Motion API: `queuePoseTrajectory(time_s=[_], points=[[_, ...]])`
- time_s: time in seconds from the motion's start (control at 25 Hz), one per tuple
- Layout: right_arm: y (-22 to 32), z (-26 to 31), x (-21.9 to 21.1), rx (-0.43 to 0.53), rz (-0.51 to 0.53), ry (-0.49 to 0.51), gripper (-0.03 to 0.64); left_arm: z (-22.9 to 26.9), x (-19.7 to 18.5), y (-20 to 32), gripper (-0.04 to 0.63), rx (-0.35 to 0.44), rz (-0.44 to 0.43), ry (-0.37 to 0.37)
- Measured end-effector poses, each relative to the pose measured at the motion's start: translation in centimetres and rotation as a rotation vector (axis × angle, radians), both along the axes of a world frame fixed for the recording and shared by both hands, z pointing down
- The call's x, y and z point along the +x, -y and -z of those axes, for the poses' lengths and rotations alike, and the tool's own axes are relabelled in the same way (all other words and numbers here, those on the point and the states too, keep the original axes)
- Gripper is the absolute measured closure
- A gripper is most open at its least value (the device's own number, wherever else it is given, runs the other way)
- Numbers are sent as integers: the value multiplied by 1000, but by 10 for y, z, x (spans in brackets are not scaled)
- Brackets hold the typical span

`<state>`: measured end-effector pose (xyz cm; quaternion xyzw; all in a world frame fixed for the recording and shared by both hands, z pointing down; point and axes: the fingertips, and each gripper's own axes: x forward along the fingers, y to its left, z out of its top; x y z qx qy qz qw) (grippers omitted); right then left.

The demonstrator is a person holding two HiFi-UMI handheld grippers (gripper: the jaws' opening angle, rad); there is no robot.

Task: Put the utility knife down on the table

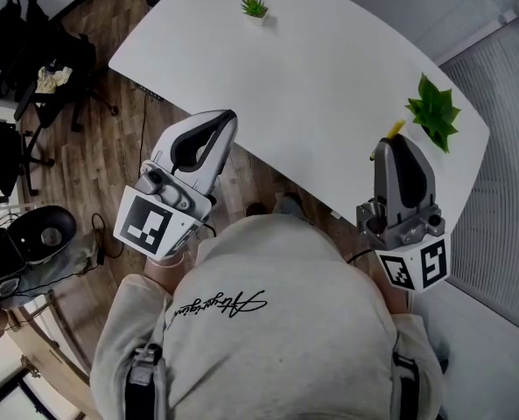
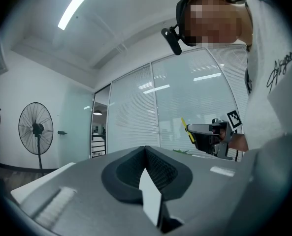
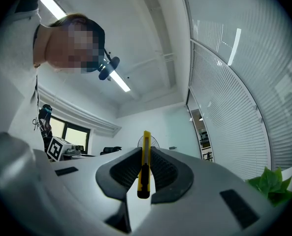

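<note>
A yellow utility knife [image 3: 145,167] stands upright between the jaws of my right gripper [image 3: 145,149], which is shut on it. In the head view only the knife's yellow tip [image 1: 395,129] pokes out beyond the right gripper [image 1: 390,141], held over the near right edge of the white table [image 1: 329,68]. My left gripper [image 1: 227,117] hovers at the table's near left edge. Its jaws are shut with nothing between them [image 2: 146,150]. From the left gripper view, the right gripper [image 2: 197,132] and the knife [image 2: 185,127] show off to the right. Both grippers tilt upward toward the ceiling.
A small potted plant [image 1: 254,7] stands at the table's far edge and a larger leafy plant [image 1: 433,112] at its right end, close to the right gripper. Office chairs and clutter [image 1: 31,77] stand on the wooden floor to the left. Window blinds [image 1: 504,147] run along the right.
</note>
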<state>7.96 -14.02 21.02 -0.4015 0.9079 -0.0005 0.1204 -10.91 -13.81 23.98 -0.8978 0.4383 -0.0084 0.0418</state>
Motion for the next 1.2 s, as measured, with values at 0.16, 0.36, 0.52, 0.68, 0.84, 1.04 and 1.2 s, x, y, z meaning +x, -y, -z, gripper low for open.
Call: queuePoseTrajectory(time_s=[0.16, 0.36, 0.52, 0.68, 0.84, 1.04, 1.2], points=[[14, -5, 0, -13, 20, -14, 565, -3, 2, 7, 597, -7, 17, -4], [30, -15, -5, -33, 48, -38, 565, -7, 2, 15, 597, -14, 39, -8], [41, -24, -8, -56, 63, -49, 565, -11, 2, 21, 597, -27, 51, -12], [49, -29, -11, -66, 75, -51, 565, -14, 2, 26, 597, -37, 61, -10], [57, -37, -10, -81, 82, -58, 566, -15, 9, 29, 597, -40, 57, -5], [65, -46, -8, -94, 92, -64, 566, -16, 16, 34, 597, -39, 62, 1], [69, -50, -4, -104, 104, -58, 565, -14, 26, 39, 597, -35, 63, 7]])
